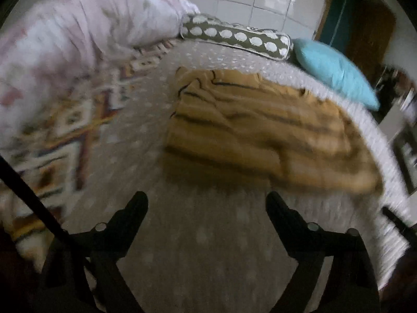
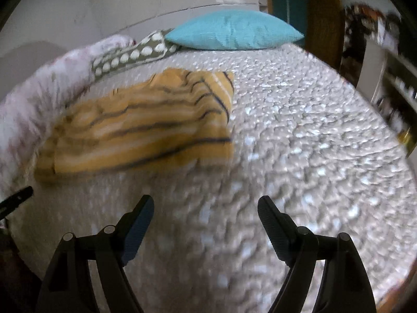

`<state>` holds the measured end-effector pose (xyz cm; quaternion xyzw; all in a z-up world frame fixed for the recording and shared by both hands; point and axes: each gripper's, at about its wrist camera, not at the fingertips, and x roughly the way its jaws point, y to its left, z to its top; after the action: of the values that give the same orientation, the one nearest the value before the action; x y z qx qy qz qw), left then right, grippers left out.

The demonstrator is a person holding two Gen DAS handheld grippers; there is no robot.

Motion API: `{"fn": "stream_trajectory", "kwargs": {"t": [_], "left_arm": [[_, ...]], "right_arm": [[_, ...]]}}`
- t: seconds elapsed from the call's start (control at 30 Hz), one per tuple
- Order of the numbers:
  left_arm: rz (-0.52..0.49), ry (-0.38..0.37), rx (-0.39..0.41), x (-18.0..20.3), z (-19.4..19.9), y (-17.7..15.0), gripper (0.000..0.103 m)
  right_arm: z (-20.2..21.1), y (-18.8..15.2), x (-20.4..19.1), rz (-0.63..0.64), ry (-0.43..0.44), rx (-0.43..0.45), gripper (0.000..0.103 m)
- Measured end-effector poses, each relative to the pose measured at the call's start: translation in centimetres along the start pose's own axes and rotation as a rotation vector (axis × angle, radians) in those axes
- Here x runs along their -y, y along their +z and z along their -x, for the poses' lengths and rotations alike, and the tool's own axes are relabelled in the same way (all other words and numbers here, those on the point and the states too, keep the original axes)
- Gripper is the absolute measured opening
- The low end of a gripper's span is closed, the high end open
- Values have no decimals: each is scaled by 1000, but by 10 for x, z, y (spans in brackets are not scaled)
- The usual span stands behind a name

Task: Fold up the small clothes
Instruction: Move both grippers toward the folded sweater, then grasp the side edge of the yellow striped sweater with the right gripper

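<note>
A yellow garment with dark and white stripes (image 1: 260,127) lies folded and rumpled on the grey dotted bedspread (image 1: 208,234). In the right wrist view the garment (image 2: 146,122) lies to the upper left on the bedspread (image 2: 299,156). My left gripper (image 1: 207,203) is open and empty, just short of the garment's near edge. My right gripper (image 2: 206,206) is open and empty, above bare bedspread to the right of the garment. The tip of the left gripper (image 2: 18,195) shows at the left edge of the right wrist view. Both views are motion-blurred.
A pink-and-white quilt (image 1: 78,31) is heaped at the left, over a patterned blanket (image 1: 65,130). A brown pillow with white dots (image 1: 234,36) and a turquoise pillow (image 1: 336,73) lie at the bed's head. Shelves (image 2: 396,88) stand to the right of the bed.
</note>
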<state>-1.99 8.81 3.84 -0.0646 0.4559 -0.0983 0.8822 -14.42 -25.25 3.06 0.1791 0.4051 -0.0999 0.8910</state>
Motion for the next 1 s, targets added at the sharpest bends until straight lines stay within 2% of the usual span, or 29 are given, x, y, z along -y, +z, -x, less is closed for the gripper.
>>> {"fn": "stream_trajectory", "kwargs": {"t": [0.07,0.17,0.2,0.23,0.27,0.3,0.33,0.4,0.5,0.57,0.6,0.63,0.67,0.7,0.8,0.83,0.93,1.0], "left_arm": [[78,-37,-38,-18,-29,19,92],[166,-134,-75,-33,-59,37,91],[188,-135,-64,-35,-62,43,74],[196,-140,-65,-36,-64,47,36],[206,-156,-88,-37,-66,53,25],[230,-177,-100,-40,-65,59,20],[235,-172,-87,-42,-61,63,18],[182,-121,-53,-41,-51,71,17],[148,-67,-68,-41,-56,71,17],[138,-45,-81,-42,-62,68,22],[139,-34,-77,-43,-62,66,29],[145,-18,-73,-45,-58,63,40],[153,5,-62,-46,-53,61,46],[157,35,-39,-47,-45,60,53],[116,96,10,-43,-20,57,56],[92,128,30,-40,-10,55,60],[28,185,85,-27,14,46,74],[0,191,103,-19,26,39,76]], "right_arm": [[-13,13,15,-102,108,-13,86],[-37,29,26,-207,208,-50,86],[-44,33,27,-226,229,-53,85],[-50,38,29,-245,250,-54,73],[-55,42,31,-259,257,-67,58],[-59,48,35,-278,293,-89,24],[-57,54,42,-321,335,-82,17],[-48,62,51,-324,317,-51,13],[-46,61,56,-285,254,-50,11],[-52,55,55,-266,245,-73,11],[-51,54,54,-256,241,-72,11],[-49,53,51,-244,226,-64,14],[-47,52,50,-238,217,-56,16],[-45,53,49,-232,209,-49,19],[-33,53,51,-199,172,-21,37],[-29,52,51,-190,162,-8,46],[-22,48,54,-191,169,7,63],[-20,44,56,-200,183,2,66]]}}
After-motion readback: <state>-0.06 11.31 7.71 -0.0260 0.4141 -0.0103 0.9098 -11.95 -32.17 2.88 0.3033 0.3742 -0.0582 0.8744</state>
